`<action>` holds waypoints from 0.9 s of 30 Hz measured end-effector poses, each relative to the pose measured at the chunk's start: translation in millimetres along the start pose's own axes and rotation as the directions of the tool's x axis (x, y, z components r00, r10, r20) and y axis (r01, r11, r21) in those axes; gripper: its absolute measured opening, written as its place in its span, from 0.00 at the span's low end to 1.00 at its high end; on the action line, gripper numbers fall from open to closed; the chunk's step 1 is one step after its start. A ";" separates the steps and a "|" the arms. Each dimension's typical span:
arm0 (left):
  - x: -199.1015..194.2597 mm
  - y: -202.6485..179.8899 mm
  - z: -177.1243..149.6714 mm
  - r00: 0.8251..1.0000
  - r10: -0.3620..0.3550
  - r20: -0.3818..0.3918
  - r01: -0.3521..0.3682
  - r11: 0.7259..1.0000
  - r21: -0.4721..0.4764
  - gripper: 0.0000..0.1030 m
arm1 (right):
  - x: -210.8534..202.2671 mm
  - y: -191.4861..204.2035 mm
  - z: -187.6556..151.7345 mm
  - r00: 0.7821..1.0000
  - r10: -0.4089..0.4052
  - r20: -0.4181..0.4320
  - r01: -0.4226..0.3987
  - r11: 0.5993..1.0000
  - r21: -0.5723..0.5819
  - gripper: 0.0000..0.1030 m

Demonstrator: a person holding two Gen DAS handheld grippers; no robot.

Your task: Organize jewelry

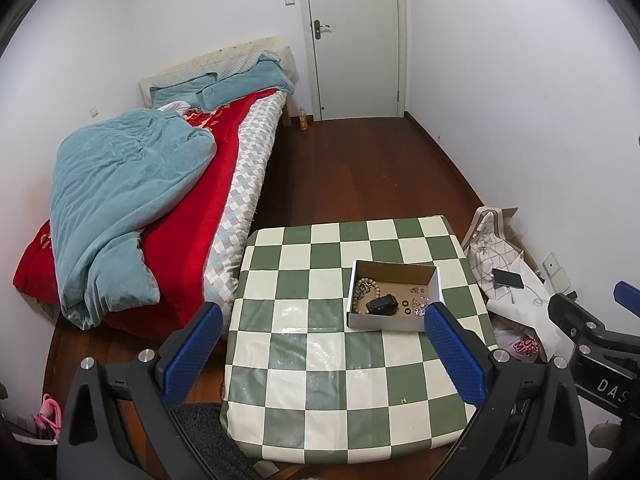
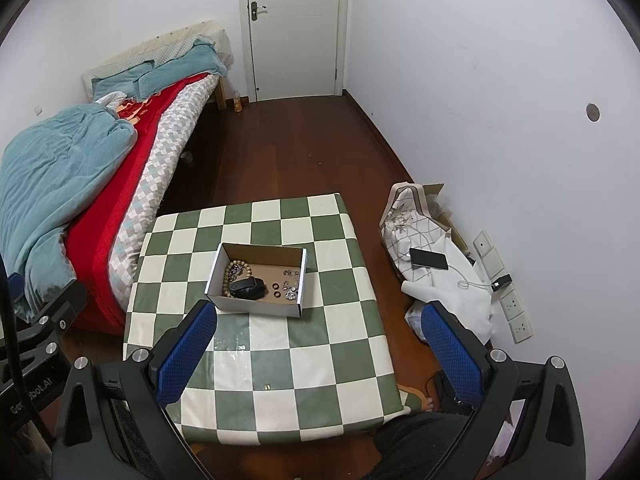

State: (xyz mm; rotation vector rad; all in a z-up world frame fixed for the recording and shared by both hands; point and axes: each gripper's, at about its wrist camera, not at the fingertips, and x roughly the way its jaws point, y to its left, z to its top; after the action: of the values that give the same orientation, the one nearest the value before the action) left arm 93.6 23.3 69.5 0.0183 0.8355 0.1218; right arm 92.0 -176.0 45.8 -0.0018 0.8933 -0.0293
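The cardboard box [image 1: 394,295] holding the jewelry sits right of centre in the left wrist view, its near right corner just behind the tip of the left gripper [image 1: 322,354], whose blue-padded jaws stand wide apart with nothing between them. In the right wrist view the box lies left of centre, just above the left fingertip of the right gripper [image 2: 320,354], which is also spread wide and empty. Inside the box, a string of wooden beads [image 2: 231,276] curls at the left end, a black case [image 2: 249,288] lies beside it, two small dark rings [image 2: 275,290] sit toward the middle, and a cluster of small silvery pieces [image 2: 291,282] lies at the right end; these are too small to tell apart. A tiny object [image 2: 267,387] on the cloth nearer the camera cannot be identified. The box rests on a table with a green-and-white checked cloth [image 2: 352,360], over a dark wood floor [image 2: 288,152]. A bed [image 2: 100,168] fills the left of the frame, a white door [image 2: 294,28] the top, and a phone [image 2: 429,259] lies on white fabric at the right.
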 end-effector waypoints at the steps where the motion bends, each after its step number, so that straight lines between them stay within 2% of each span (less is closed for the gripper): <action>1: 0.1 0.0 -0.5 1.000 0.001 0.002 -0.001 1.000 0.001 1.00 | 0.8 0.0 0.3 1.000 0.001 -0.001 -0.001 1.000 -0.001 1.00; 27: -3.8 -0.1 -0.1 1.000 0.000 0.013 0.000 1.000 -0.006 1.00 | -1.4 -6.5 -0.8 1.000 -0.006 -0.001 0.006 1.000 0.000 1.00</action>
State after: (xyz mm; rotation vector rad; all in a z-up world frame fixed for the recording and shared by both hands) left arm 91.0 22.8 72.2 0.0134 0.8221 0.1239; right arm 90.3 -182.5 46.6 -0.0042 0.8940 -0.0348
